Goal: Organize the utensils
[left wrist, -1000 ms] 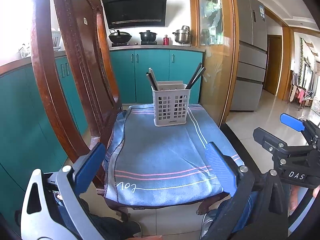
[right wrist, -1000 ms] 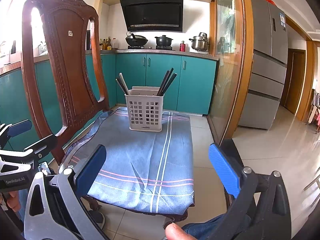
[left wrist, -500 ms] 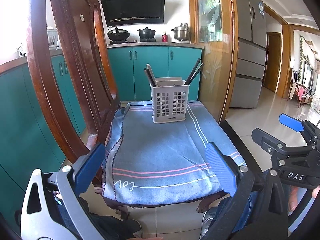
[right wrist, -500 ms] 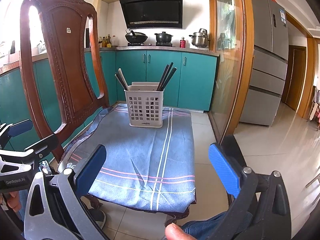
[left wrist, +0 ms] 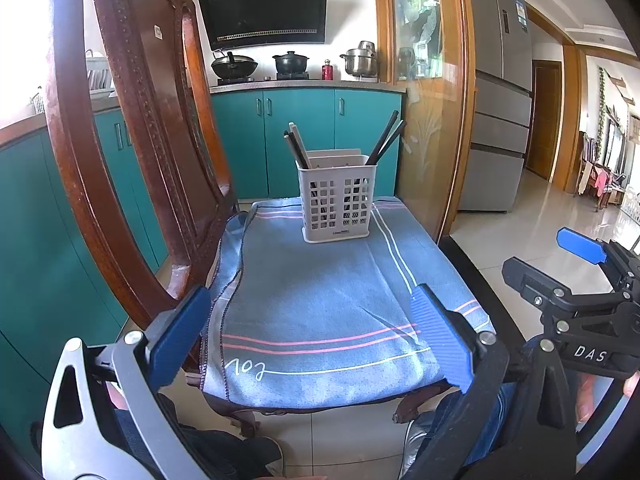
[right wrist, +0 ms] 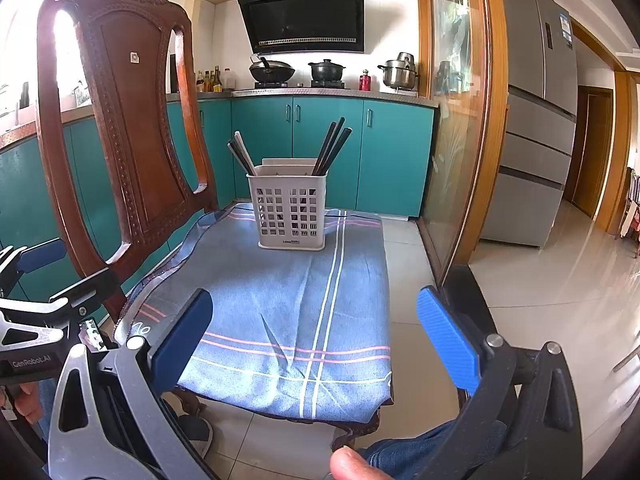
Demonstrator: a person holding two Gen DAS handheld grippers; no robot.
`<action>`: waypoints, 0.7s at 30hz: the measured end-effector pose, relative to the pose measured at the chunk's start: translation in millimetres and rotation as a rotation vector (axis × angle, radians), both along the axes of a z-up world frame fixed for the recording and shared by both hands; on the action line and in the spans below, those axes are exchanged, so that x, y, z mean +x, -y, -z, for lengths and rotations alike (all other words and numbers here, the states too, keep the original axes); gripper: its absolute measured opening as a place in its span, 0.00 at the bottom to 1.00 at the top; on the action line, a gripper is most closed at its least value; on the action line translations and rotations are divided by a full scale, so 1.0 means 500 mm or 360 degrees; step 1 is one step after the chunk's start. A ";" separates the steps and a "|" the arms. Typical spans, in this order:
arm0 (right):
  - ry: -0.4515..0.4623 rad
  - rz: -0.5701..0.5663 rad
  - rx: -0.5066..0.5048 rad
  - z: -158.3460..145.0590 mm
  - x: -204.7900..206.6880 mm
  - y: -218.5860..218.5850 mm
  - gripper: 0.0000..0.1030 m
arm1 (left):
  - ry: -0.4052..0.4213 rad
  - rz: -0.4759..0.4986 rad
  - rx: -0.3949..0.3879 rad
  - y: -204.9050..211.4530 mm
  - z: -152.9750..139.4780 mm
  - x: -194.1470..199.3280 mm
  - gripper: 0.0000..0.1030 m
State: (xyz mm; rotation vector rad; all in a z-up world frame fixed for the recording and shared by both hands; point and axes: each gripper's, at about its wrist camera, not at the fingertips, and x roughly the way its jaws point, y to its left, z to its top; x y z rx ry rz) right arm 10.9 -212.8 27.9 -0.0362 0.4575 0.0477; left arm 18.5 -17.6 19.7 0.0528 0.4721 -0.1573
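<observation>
A white slotted utensil holder [left wrist: 337, 200] [right wrist: 291, 210] stands upright at the far end of a blue striped cloth [left wrist: 320, 300] [right wrist: 288, 304] spread over a chair seat. Dark chopsticks [left wrist: 387, 140] [right wrist: 332, 144] lean in its right side, and more sticks [left wrist: 296, 148] [right wrist: 242, 156] lean in its left side. My left gripper [left wrist: 312, 336] is open and empty over the near edge of the cloth. My right gripper [right wrist: 314, 336] is also open and empty, held near the cloth's front edge. Both are well short of the holder.
The carved wooden chair back [left wrist: 132, 140] [right wrist: 120, 120] rises along the left. Teal kitchen cabinets [right wrist: 320, 152] and a stove with pots [left wrist: 288, 64] lie behind. A glass partition with a wooden frame [right wrist: 460, 120] and a fridge [left wrist: 500, 112] stand to the right. A person's thumb [right wrist: 352, 464] shows below.
Both views have shifted slightly; the holder sits a little higher in frame than a second ago. Both grippers stay open and empty.
</observation>
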 end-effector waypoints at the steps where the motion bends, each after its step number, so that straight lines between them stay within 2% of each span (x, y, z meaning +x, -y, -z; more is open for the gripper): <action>1: -0.0001 0.0001 0.0002 0.001 0.000 0.001 0.97 | 0.0000 0.0001 0.0000 0.001 0.000 0.000 0.97; 21: -0.0007 0.0008 0.0014 0.008 0.002 0.012 0.97 | 0.0009 0.0017 -0.0005 0.005 0.003 -0.002 0.97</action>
